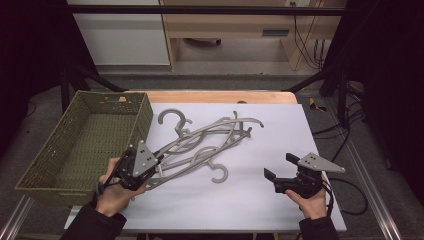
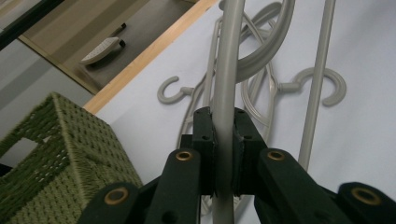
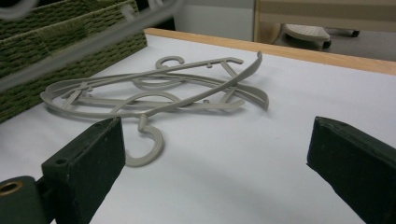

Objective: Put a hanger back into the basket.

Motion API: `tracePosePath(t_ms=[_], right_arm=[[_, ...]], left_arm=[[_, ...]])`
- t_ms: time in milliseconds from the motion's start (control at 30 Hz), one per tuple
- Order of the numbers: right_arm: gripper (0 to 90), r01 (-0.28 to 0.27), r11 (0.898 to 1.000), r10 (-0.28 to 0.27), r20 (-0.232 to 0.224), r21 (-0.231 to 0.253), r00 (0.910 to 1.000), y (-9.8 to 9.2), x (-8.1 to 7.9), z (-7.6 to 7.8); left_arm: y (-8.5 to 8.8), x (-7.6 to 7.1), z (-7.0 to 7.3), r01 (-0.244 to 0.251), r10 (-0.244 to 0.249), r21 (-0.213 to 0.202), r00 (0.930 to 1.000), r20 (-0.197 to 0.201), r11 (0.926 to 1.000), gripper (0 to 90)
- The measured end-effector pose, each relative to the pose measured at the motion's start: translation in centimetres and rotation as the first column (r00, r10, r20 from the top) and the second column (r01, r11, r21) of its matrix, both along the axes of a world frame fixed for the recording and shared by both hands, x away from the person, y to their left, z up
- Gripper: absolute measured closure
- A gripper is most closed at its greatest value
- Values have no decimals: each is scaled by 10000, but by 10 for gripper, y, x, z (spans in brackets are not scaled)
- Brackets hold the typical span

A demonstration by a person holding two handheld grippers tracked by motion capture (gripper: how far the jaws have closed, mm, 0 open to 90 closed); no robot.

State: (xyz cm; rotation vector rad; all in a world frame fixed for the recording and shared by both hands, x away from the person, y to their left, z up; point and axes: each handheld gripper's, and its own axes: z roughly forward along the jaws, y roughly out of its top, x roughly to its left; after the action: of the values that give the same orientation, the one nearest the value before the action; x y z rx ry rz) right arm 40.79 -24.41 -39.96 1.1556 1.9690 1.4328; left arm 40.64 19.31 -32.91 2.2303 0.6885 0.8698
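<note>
So far the basket (image 1: 45, 165) holds nothing: the left gripper (image 1: 150, 167) has its jaws clamped on one grey hanger (image 2: 226, 79), just beside the basket. Right of the basket, the other hangers (image 1: 215, 135) lie tangled on the worktop (image 1: 280, 130), waiting, and the right gripper (image 1: 280, 167) hangs with jaws wide and empty.

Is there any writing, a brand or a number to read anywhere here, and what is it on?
No readable text anywhere.
Hangers: plain grey, no marks.
Basket: woven, no label.
Grippers' grey plates: holes, no print.
Dark strip on the cabinet behind the table: too small to read.
</note>
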Motion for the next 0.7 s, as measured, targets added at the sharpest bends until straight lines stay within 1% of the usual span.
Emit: tracePosePath(t_ms=[33,67,133,233,333,433,500,567,600,633,667,700], right_arm=[[43,0,10000,0,0,0,10000,0,0,0],[37,121,9998,-120,39,-186,9999,-3,-1,-1],[31,194,9996,-194,2,-185,9998,-3,-1,-2],[29,320,9992,-320,-17,-225,9995,-5,-1,-3],[29,399,9989,-398,28,-262,9992,-7,-1,-3],[28,463,9986,-462,45,-254,9989,-7,-2,-3],[29,479,9986,-479,25,-217,9989,-7,-3,-2],[29,460,9985,-456,121,-309,9989,-8,-3,-2],[29,482,9986,-480,69,-217,9988,-8,-3,-1],[29,478,9988,-478,66,-53,9988,-7,-4,-1],[29,481,9988,-481,55,-25,9988,-7,-4,-1],[29,468,9989,-468,12,-2,9989,-7,-4,-1]], left_arm=[[0,0,0,0,0,0,10000,0,10000,827],[3,0,8,-51,51,-28,10000,47,10000,827],[9,3,22,-113,113,-205,9999,19,9997,827],[16,7,36,-208,210,-418,9998,34,9989,827],[24,12,48,-301,306,-513,9995,89,9982,827],[34,19,56,-387,392,-439,9992,106,9983,827],[40,24,60,-484,489,-337,9987,151,9983,826],[43,26,61,-547,552,-330,9984,158,9980,826],[50,30,63,-733,742,-320,9968,285,9968,826],[53,32,65,-803,812,-339,9963,276,9962,826],[57,34,66,-920,931,-370,9953,272,9951,826],[61,36,67,-1013,1025,-346,9941,348,9943,826]])
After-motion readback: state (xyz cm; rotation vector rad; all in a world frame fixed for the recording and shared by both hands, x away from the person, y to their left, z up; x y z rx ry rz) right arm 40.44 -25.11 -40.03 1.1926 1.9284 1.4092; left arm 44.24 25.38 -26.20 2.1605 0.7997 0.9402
